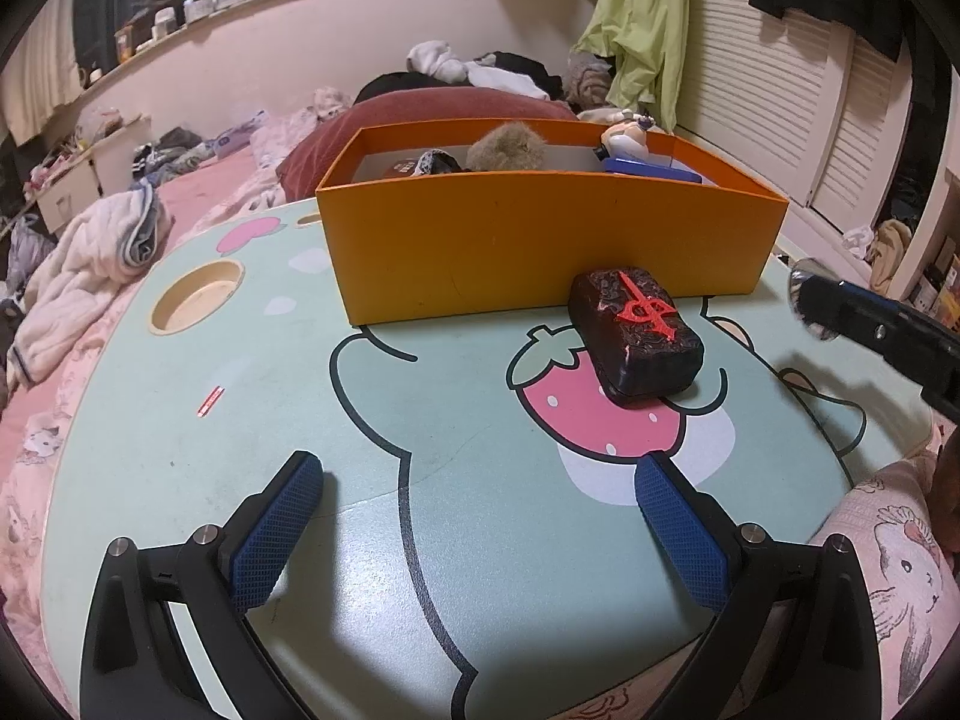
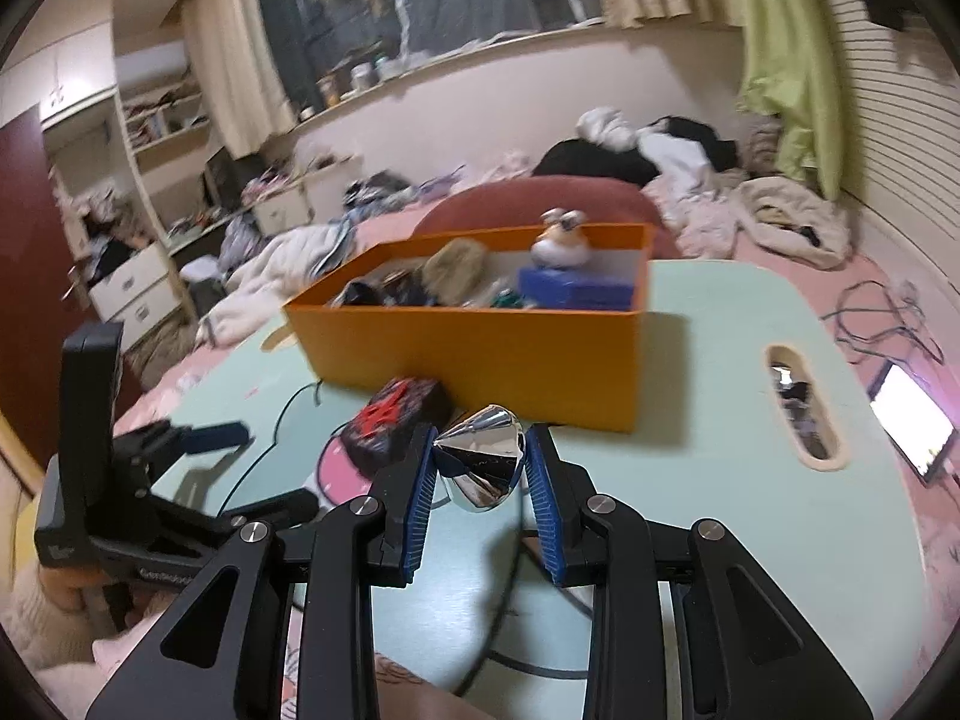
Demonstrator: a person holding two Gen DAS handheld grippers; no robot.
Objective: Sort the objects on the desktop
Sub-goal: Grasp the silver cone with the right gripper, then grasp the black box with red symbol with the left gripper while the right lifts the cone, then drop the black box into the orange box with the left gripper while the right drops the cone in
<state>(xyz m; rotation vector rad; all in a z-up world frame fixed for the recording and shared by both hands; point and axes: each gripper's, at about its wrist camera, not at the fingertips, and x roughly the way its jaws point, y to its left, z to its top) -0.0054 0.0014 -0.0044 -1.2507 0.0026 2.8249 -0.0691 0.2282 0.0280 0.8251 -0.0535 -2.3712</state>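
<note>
Nearest to us in the right wrist view, our right gripper (image 2: 480, 468) is clamped on a shiny silver cone-shaped top (image 2: 480, 462), its blue pads pressing both sides, held above the mint-green table (image 2: 720, 480). In the left wrist view that same top (image 1: 804, 291) shows at about 3 o'clock, with the right gripper's black body behind it.

Our left gripper (image 1: 480, 516) hangs low over the table (image 1: 210, 480) with its jaws spread wide and nothing between the blue pads (image 1: 276, 534). From the right wrist view it (image 2: 228, 438) sits at about 9 o'clock.

Just beyond, at roughly 1 o'clock from the left gripper, a black block with a red mark (image 1: 636, 336) lies on the table's printed strawberry (image 1: 576, 420), close to the front wall of the orange box (image 1: 540, 240) but whether it touches we cannot tell.

Farther on, the box stands on the table holding a fuzzy brown thing (image 1: 507, 147), a blue box (image 1: 654, 171) and a small white figure (image 1: 624, 141).

At 10 o'clock a round cup recess (image 1: 198, 297) is sunk in the tabletop.
</note>
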